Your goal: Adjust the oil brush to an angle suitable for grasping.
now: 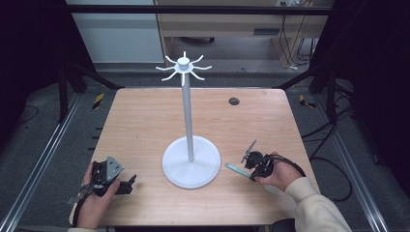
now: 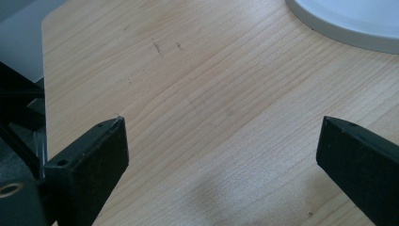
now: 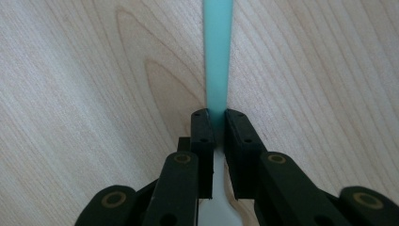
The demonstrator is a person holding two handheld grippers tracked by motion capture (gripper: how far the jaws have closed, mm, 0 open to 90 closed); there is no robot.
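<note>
Pinching one teal strip (image 3: 217,56) right tool (image 3: 217,123), left tool (image 2: 221,155) spread, one white stand (image 1: 189,162)

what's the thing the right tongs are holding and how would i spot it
On the wooden table, find the tall white stand with its round base. Just right of that base the right tongs are shut on a thin, flat, mint-green strip that lies low along the wood, pointing toward the base. It is the one coloured thing there.
</note>
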